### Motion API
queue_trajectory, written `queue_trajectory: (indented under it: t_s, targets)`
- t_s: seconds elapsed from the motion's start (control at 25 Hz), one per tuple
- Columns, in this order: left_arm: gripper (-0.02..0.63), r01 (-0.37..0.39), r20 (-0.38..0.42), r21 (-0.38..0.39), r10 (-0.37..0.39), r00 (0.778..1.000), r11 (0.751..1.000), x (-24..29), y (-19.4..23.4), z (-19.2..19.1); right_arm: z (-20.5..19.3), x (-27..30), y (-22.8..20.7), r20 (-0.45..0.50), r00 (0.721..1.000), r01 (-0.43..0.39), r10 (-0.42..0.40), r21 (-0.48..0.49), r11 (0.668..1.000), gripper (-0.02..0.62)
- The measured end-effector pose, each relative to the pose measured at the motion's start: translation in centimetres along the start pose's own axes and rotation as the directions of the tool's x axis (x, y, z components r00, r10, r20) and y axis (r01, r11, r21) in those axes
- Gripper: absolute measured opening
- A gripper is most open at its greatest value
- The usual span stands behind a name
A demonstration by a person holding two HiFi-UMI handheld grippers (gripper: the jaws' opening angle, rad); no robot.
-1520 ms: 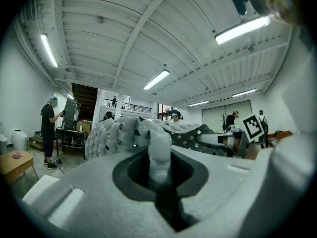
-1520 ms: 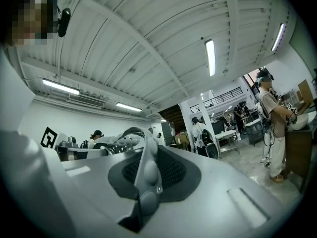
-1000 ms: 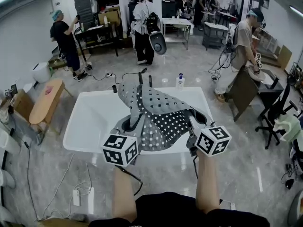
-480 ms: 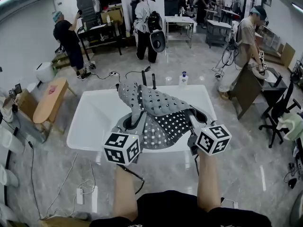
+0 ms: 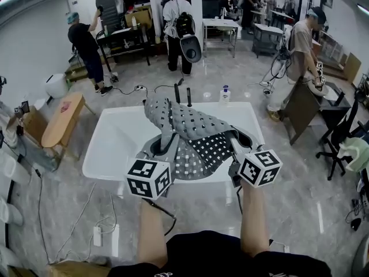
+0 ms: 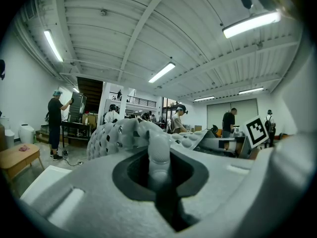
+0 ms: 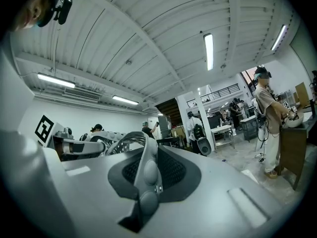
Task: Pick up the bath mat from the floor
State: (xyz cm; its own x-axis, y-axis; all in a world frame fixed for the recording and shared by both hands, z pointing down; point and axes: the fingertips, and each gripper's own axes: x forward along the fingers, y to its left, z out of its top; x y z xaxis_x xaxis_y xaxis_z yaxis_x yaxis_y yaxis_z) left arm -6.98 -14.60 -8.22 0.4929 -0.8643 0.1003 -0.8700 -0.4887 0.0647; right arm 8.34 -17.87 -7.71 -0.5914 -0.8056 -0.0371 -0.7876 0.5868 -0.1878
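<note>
Gray bath mat [image 5: 193, 133] over white tub [image 5: 115, 140]; bottle [image 5: 225, 95] behind, maybe soap.

- Floor [image 5: 63, 206]: grey glossy marble-look tile, with cables [image 5: 151, 90] and a power strip [image 5: 97, 236] lying on it.
- White tub [image 5: 112, 149] mid-floor.
- Wooden bench [image 5: 57, 126] left of the tub, small pink thing [image 5: 68, 106] on top.
- Left wall [image 5: 29, 51]: plain white.
- White column [image 5: 198, 7] at back centre.
- Black shelf table [image 5: 124, 39] back left; white metal table [image 5: 219, 26] just right of the column.
- Brown wooden desk [image 5: 298, 108] on the right, black office chair [image 5: 340, 133] near it.
- Ceiling [image 6: 163, 29]: white ribbed panels, long tube lights [image 6: 251, 24] lit.
- Dark staircase [image 6: 90, 90] and railed mezzanine [image 6: 132, 101] far back.
</note>
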Motion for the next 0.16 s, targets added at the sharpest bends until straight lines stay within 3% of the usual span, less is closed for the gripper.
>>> queue_trajectory:
  t_s: [0.16]
  targets:
    - [0.038, 0.003, 0.007, -0.014, -0.002, 1.0, 1.0, -0.66, 0.09, 0.38, 0.14, -0.03, 0.5, 0.003, 1.0, -0.005, 0.005, 0.0, 1.0, 0.021]
